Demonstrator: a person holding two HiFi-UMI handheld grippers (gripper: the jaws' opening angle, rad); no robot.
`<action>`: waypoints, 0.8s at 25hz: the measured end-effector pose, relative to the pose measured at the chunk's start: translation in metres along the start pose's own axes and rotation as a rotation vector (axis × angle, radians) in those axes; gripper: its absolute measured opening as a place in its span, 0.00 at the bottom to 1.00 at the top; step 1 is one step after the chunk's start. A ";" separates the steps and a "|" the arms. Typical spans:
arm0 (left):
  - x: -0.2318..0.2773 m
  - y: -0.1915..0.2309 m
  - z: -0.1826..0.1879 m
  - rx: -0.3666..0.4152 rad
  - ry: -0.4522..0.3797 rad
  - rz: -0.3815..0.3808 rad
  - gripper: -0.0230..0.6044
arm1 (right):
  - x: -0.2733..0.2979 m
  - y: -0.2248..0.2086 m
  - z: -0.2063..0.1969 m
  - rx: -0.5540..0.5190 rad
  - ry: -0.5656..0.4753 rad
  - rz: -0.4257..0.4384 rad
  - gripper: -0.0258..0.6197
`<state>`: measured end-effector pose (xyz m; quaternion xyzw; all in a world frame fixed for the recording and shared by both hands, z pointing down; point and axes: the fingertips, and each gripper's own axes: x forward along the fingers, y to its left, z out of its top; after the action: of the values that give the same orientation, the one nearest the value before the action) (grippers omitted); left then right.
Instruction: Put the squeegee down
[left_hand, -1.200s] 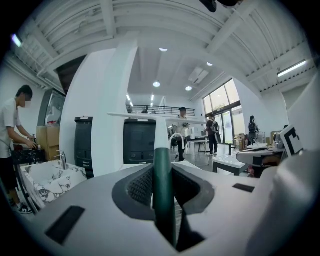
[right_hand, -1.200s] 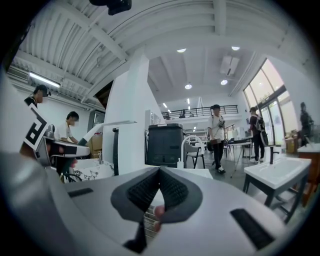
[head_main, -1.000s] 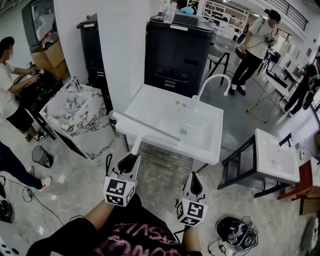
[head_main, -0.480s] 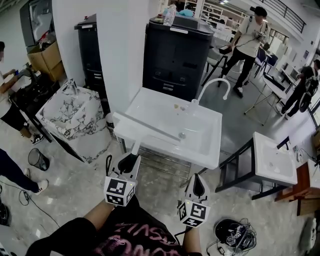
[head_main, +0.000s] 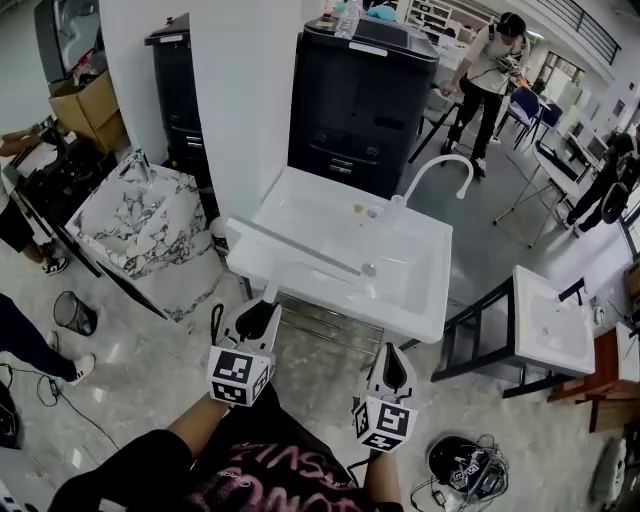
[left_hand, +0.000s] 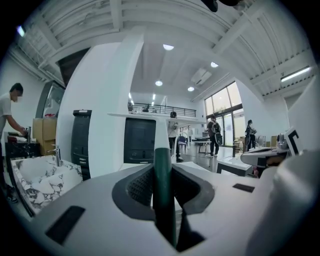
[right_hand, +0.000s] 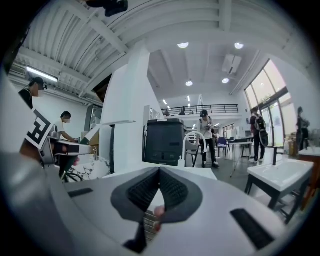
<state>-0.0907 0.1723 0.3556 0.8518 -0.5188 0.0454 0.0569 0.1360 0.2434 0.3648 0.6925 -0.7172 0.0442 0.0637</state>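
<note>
In the head view the squeegee (head_main: 290, 247) has a long white blade that lies level above the front left rim of the white sink (head_main: 425, 312). Its handle runs down into my left gripper (head_main: 258, 313), which is shut on it. Seen from the left gripper view, the dark green handle (left_hand: 163, 185) stands upright between the jaws of the left gripper (left_hand: 163, 172), with the blade (left_hand: 150, 116) across the top. My right gripper (head_main: 388, 364) hangs lower, to the right, in front of the sink; in the right gripper view that gripper (right_hand: 159, 172) is shut with nothing held.
A curved white faucet (head_main: 443, 165) rises at the sink's back. A black cabinet (head_main: 370, 100) and a white pillar (head_main: 245, 90) stand behind it. A marbled basin (head_main: 145, 220) lies left, another white basin (head_main: 550, 320) right. Cables (head_main: 465, 465) lie on the floor. People stand around.
The squeegee and both grippers have barely moved. The head camera shifted slightly, and a person in the background walked further off.
</note>
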 end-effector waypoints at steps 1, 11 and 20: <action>0.004 0.003 -0.001 0.000 0.005 -0.001 0.16 | 0.004 0.002 -0.001 0.001 0.006 0.004 0.07; 0.047 0.026 -0.013 -0.006 0.042 -0.015 0.16 | 0.052 0.010 -0.005 0.002 0.022 0.015 0.07; 0.092 0.048 -0.010 -0.016 0.052 -0.031 0.16 | 0.102 0.010 -0.004 0.031 0.048 0.020 0.07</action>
<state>-0.0915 0.0705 0.3805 0.8577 -0.5044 0.0624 0.0779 0.1231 0.1432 0.3848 0.6848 -0.7218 0.0727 0.0695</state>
